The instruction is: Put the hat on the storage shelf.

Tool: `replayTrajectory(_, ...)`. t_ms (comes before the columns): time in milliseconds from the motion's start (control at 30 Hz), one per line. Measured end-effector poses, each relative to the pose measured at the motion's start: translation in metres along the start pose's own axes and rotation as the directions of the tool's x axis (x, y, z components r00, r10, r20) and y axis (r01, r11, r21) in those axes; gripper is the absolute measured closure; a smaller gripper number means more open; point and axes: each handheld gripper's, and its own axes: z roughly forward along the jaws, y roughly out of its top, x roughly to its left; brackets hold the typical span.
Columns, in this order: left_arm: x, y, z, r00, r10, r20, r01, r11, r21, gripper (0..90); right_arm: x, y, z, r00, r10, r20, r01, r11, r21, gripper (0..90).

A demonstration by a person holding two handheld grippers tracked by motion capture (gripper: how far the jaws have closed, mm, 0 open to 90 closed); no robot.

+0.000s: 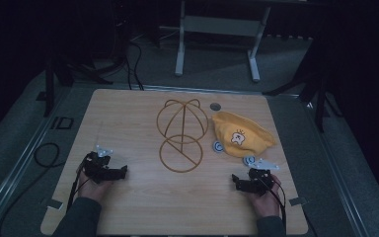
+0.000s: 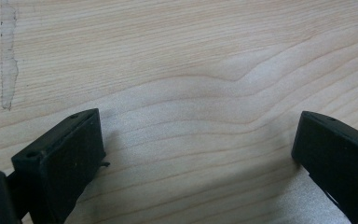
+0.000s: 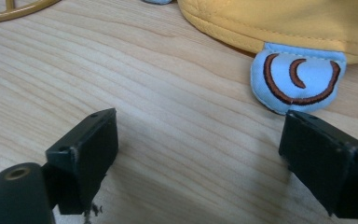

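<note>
A light wooden table (image 1: 128, 207) stands in a dark room, with grey floor around it and a white table frame (image 1: 217, 29) beyond its far edge. The left gripper (image 1: 121, 173) rests low over the near left part of the table, held in the person's left hand (image 1: 91, 187), forearm entering from the bottom edge; its jaws point toward the table's middle and stand wide apart over bare wood in the left gripper view, holding nothing. The right gripper (image 1: 237, 181) rests at the near right, held in the right hand (image 1: 265, 193), jaws likewise spread wide and empty. In the right gripper view one light blue ear flap (image 3: 298, 77) with brown stitched curves lies on the wood just beyond the right jaw, close to its tip; whether they touch cannot be determined. The flap belongs to one yellow hat (image 1: 242, 133), lying on the far right half of the table; two blue flaps are visible at its near edge. One gold wire stand (image 1: 181, 136), formed of rings, lies flat at the table's centre, just left of the hat
</note>
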Motion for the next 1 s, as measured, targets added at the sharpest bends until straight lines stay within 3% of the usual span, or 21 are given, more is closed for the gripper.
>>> replayTrajectory(733, -0.0004, -0.0009, 0.0004, 1.0000, 0.003, 0.000, -0.003, 0.9999, -0.012, 2.2, 0.0046, -0.0010, -0.0040, 1.0000, 0.000, 0.005, 0.000, 1.000, 0.002, 22.1)
replayTrajectory(833, -0.0005, -0.0011, 0.0004, 1.0000, 0.004, 0.001, -0.004, 0.9999, -0.013, 2.2, 0.0042, 0.0006, -0.0048, 0.9999, -0.009, -0.005, 0.009, 1.000, 0.014, 25.5)
replayTrajectory(1000, -0.0006, -0.0015, 0.0005, 1.0000, 0.003, 0.001, -0.003, 0.9999, -0.017, 2.2, 0.0047, 0.0036, -0.0085, 0.9994, -0.027, -0.021, 0.028, 0.999, 0.039, 40.5)
